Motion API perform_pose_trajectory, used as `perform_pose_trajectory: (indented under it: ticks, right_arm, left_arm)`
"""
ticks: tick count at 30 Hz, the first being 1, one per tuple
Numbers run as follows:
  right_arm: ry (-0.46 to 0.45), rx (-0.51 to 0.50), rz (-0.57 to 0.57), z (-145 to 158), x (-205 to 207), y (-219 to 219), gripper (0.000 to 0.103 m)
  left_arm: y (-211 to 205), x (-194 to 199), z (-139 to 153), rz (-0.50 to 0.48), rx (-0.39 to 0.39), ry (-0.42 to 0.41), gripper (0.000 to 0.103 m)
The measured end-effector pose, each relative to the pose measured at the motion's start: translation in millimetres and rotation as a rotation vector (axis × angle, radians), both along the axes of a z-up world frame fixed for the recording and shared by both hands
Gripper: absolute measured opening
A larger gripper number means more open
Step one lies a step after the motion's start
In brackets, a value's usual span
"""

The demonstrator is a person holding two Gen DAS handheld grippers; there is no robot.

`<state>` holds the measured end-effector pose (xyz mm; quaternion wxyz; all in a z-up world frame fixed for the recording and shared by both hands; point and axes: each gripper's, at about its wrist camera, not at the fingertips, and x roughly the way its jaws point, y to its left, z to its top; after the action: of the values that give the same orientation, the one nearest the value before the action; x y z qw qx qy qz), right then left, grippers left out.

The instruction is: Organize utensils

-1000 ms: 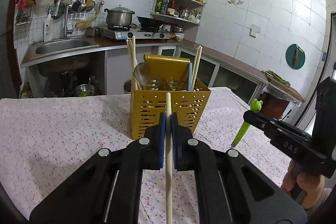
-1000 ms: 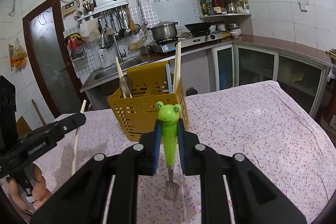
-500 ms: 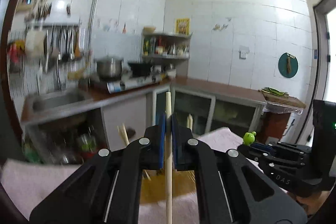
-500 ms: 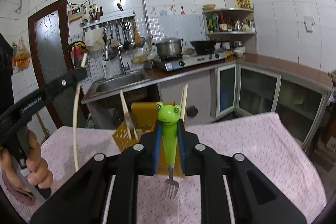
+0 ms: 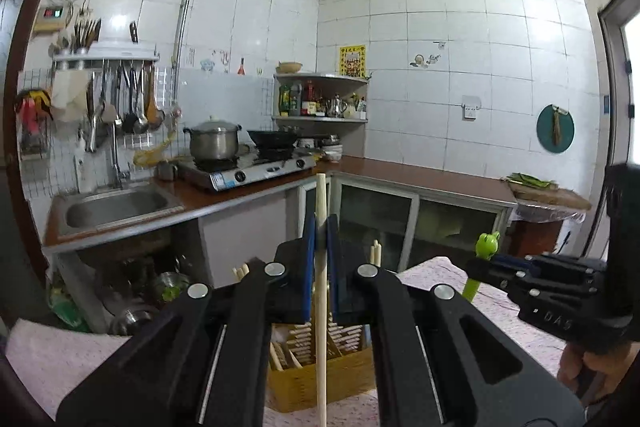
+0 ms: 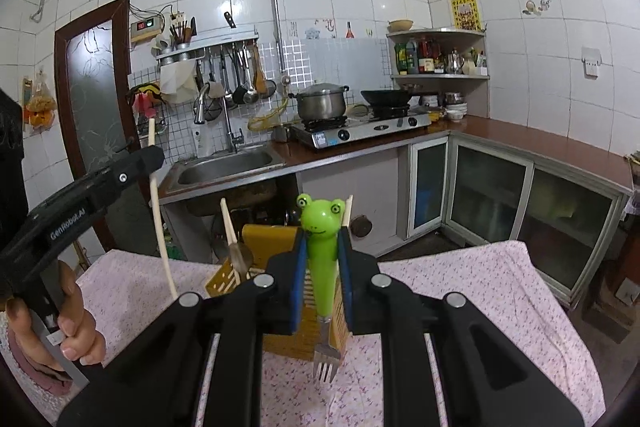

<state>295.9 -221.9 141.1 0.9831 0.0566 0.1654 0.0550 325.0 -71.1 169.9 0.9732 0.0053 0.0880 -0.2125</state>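
Observation:
My left gripper [image 5: 320, 227] is shut on a pale wooden chopstick [image 5: 321, 327] held upright, raised above the yellow slotted utensil holder [image 5: 320, 379]. The left gripper [image 6: 148, 155] and its chopstick [image 6: 160, 227] also show in the right wrist view. My right gripper [image 6: 322, 259] is shut on a green frog-handled fork [image 6: 322, 267], tines down, just in front of the holder [image 6: 296, 331]. The holder has chopsticks [image 6: 228, 227] and a spoon [image 6: 240, 255] in it. The right gripper [image 5: 504, 269] shows in the left wrist view with the frog fork [image 5: 486, 243].
The holder stands on a table with a pink flowered cloth [image 6: 480, 287]. Behind it are a sink [image 6: 224, 163], a gas stove with a pot [image 6: 322, 103] and wok, low cabinets [image 6: 492, 187] and a corner shelf of bottles.
Both grippers have risen with their utensils; the holder now sits lower in both views. The left gripper lifted most, bringing the chopstick above the holder.

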Motion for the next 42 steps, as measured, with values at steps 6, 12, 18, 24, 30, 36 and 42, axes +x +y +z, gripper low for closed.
perform_pose_trajectory:
  ticks: [6,12,18,24,30,36,42]
  right_arm:
    - [-0.022,-0.021,0.001,28,23,5,0.016]
    - [-0.060,-0.025,-0.016,48,50,9,0.016]
    - [-0.034,-0.006,0.016,26,76,14,0.016]
    - [0.078,-0.033,0.066,-30,98,23,0.016]
    - [0.140,-0.018,0.108,-71,103,26,0.016]
    - [0.127,0.014,0.094,-91,102,22,0.021]
    - [0.085,0.018,0.045,-88,84,15,0.061]
  left_arm:
    - [0,7,26,0.018,-0.007,-0.057,0.005]
    - [7,30,45,0.038,-0.078,-0.100,0.005]
    - [3,60,15,0.021,-0.106,-0.064,0.005]
    - [-1,73,-38,0.019,-0.055,-0.001,0.005]
    - [8,85,-73,0.017,-0.067,0.090,0.005]
    - [12,84,-94,0.016,-0.042,0.143,0.005]
    - [35,54,-82,0.040,-0.074,0.162,0.041]
